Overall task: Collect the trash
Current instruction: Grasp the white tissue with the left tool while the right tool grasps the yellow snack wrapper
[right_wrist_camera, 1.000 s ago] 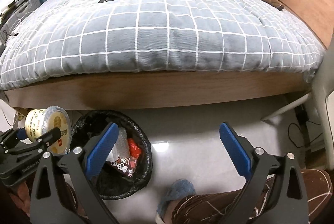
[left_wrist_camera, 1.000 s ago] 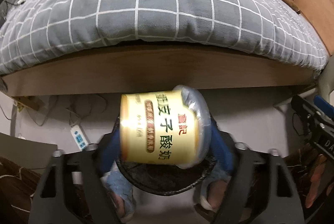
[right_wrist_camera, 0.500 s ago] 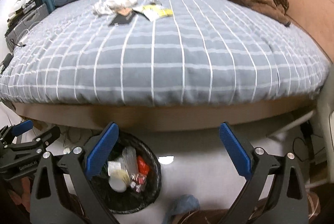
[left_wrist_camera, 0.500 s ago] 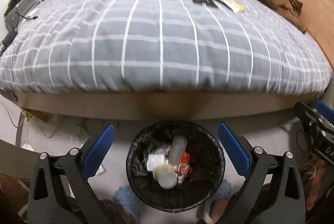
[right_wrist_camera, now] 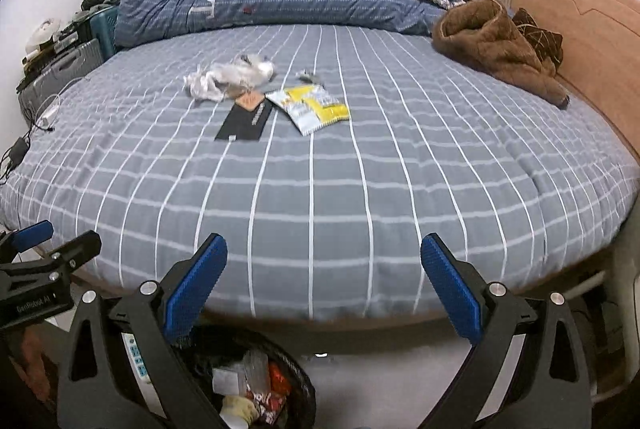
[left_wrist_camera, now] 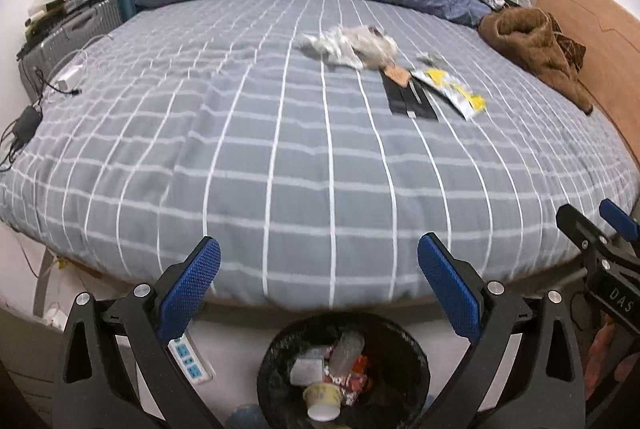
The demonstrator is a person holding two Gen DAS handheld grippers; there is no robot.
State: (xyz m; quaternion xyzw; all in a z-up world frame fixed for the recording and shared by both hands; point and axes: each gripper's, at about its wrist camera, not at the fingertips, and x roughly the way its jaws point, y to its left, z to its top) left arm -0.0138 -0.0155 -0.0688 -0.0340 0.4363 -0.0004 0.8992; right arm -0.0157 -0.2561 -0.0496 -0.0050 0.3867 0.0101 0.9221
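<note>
Status: both grippers are spread wide and hold nothing. The left gripper (left_wrist_camera: 318, 275) sits above the bin (left_wrist_camera: 276, 353); the right gripper (right_wrist_camera: 323, 277) sits over the near edge of the bed (right_wrist_camera: 320, 209).

Trash still on the bed, left to right in the right wrist view:
1. Crumpled tissue (right_wrist_camera: 230, 75), far half of the bed.
2. Black card (right_wrist_camera: 244, 123) with a tan tag (right_wrist_camera: 249, 100) at its far end, touching the tissue heap.
3. Yellow wrapper (right_wrist_camera: 310, 107), just beside the card.
4. A small scrap (right_wrist_camera: 308, 76) beyond the wrapper; too small to identify.

Trash already collected: the bin on the floor at the foot of the bed holds a yellow cup (left_wrist_camera: 322, 397), a clear bottle (left_wrist_camera: 347, 347), a white packet (left_wrist_camera: 307, 369) and red wrappers (left_wrist_camera: 352, 381).

Progress, as a judgement: partly done. The bin is part filled, and at least four items remain, all well apart from both grippers. The brown garment (right_wrist_camera: 496, 47) at the right is probably not trash.

View differences:
- Left wrist view: shows the whole bin opening and its contents, a power strip (left_wrist_camera: 188, 359) on the floor left of the bin, and the right gripper's body at the right edge.
- Right wrist view: shows only part of the bin, masked by its own left finger. It shows the window above the bed, more of the headboard (right_wrist_camera: 592, 41), and the left gripper's body at the left edge.
</note>
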